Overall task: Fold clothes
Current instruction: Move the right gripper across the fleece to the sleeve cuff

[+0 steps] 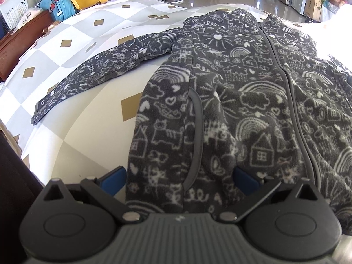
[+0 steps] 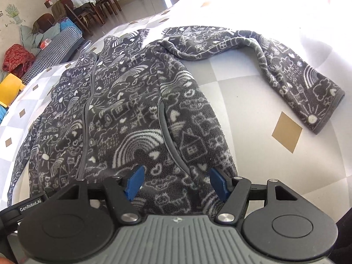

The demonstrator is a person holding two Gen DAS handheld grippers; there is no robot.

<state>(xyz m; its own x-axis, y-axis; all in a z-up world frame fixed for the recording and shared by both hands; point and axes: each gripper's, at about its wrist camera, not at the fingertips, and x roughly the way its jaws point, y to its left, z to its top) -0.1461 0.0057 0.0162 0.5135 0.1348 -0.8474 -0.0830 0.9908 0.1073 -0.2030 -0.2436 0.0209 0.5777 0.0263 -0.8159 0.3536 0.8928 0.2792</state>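
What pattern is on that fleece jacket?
Dark grey fleece jacket with white doodles: rainbows, houses, clouds, hearts. Clearest in the right wrist view.

One legible marking found. The lettering "GenRobot.AI" stands in white on a black bar (image 2: 29,205) at the left edge of the right gripper (image 2: 176,181) housing, seen in the right wrist view. A small pale emblem sits on the ribbed grey housing in both views; it cannot be read. The left wrist view shows no readable text.
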